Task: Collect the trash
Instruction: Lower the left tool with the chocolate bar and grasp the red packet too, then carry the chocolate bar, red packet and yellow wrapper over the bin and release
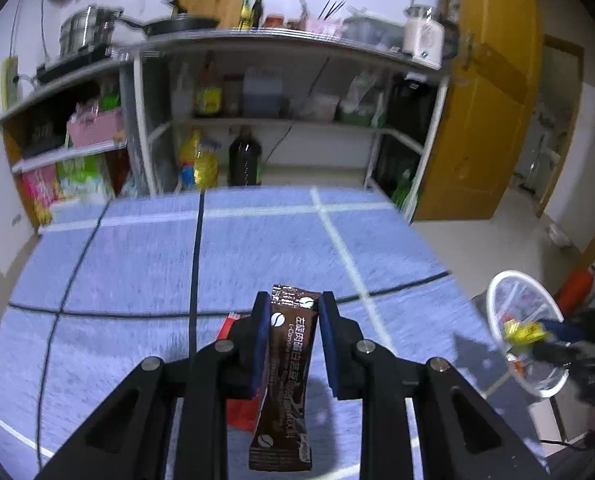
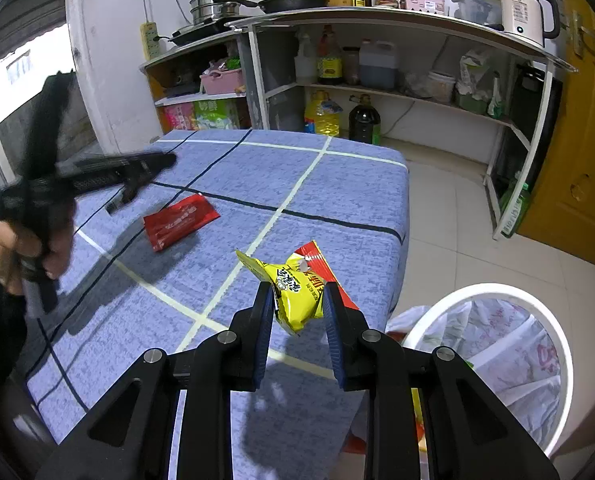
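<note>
My left gripper point(image 1: 293, 306) is shut on a brown coffee sachet point(image 1: 285, 380), which hangs between the blue pads above the blue checked tablecloth point(image 1: 137, 260). A red packet point(image 1: 239, 414) lies flat on the cloth under it. My right gripper point(image 2: 297, 298) is shut on a crumpled yellow and red snack packet point(image 2: 293, 282), held near the table's right edge beside the white trash bin point(image 2: 437, 304). In the right wrist view the red packet point(image 2: 181, 220) lies mid-table, and the left gripper point(image 2: 165, 160) is blurred above it, held by a hand point(image 2: 25, 248).
The bin point(image 1: 497, 288) is lined with a plastic bag and stands on the tiled floor at the table's right. Behind the table are shelves point(image 2: 377, 92) with bottles, pots and a kettle point(image 2: 525, 4). A yellow door point(image 2: 585, 140) stands at the far right.
</note>
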A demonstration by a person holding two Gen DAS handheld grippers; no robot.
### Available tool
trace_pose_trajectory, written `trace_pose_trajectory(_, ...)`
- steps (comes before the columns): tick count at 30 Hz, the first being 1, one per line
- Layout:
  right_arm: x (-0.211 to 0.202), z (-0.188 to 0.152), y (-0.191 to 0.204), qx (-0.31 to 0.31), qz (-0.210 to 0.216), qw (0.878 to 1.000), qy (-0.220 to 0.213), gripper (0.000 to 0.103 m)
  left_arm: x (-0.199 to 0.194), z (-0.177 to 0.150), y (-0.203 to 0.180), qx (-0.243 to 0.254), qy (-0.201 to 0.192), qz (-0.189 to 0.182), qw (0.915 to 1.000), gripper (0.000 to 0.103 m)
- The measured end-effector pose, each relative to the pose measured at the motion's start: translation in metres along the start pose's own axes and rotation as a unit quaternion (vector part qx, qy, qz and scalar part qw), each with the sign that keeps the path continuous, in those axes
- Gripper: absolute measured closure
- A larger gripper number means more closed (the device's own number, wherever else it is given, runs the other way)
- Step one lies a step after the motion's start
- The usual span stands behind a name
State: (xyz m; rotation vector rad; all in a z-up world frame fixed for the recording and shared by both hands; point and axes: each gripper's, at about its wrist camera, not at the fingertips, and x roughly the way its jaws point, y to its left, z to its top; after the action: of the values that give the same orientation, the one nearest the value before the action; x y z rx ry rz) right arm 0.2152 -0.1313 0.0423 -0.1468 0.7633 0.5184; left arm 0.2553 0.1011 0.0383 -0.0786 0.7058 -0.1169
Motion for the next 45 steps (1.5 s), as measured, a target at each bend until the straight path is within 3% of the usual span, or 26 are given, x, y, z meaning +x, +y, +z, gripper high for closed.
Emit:
trace_pose_trajectory(7,0.005,0.002,0.002,-0.004,0.001,1.0,0.003,0.077,0.03,-0.019,0.013,-0.016,0.041,-0.014,0.9989,0.076)
trace_pose_trajectory(8,0.005,0.002,0.002,-0.004,0.001,1.0,0.003,0.077,0.029,-0.02,0.014,-0.016,0.039,-0.01,0.999,0.069)
trace_pose_trajectory(9,0.006,0.002,0.003,-0.005,0.002,1.0,0.004,0.077,0.029,-0.021,0.015,-0.017,0.04,-0.012,0.999,0.056)
trace_pose_trajectory(12,0.006,0.003,0.005,-0.006,0.004,1.0,0.003,0.077,0.027,-0.023,0.017,-0.009,0.042,-0.012,0.999,0.037)
trace_pose_trajectory(16,0.007,0.002,0.005,-0.006,0.005,1.0,0.002,0.077,0.026,-0.031,0.014,0.032,0.056,0.004,0.9979,0.026)
trace_pose_trajectory(22,0.007,0.003,0.005,-0.005,0.006,1.0,0.001,0.077,0.042,-0.043,0.014,0.05,0.099,0.027,0.9935,0.025)
trace_pose_trajectory(26,0.006,0.003,0.004,-0.005,0.005,1.0,0.0,0.077,0.042,-0.043,0.012,0.046,0.099,0.039,0.9933,0.032)
trace_pose_trajectory(28,0.005,0.002,0.004,-0.005,0.005,1.0,0.0,0.077,0.04,-0.043,0.008,0.051,0.097,0.036,0.9933,0.05)
trace_pose_trajectory(29,0.004,0.002,0.004,-0.005,0.004,1.0,-0.001,0.077,0.039,-0.043,0.005,0.055,0.095,0.034,0.9933,0.067)
trace_pose_trajectory(30,0.004,0.001,0.004,-0.005,0.004,1.0,-0.001,0.077,0.037,-0.045,0.001,0.06,0.093,0.044,0.9929,0.073)
trace_pose_trajectory(36,-0.002,-0.001,0.003,-0.005,0.004,1.0,-0.007,0.077,0.031,-0.046,0.0,0.046,0.086,0.04,0.9944,0.083)
trace_pose_trajectory(45,-0.012,-0.004,0.001,-0.003,-0.001,1.0,-0.011,0.077,0.002,-0.038,-0.028,0.053,0.06,0.005,0.9968,0.086)
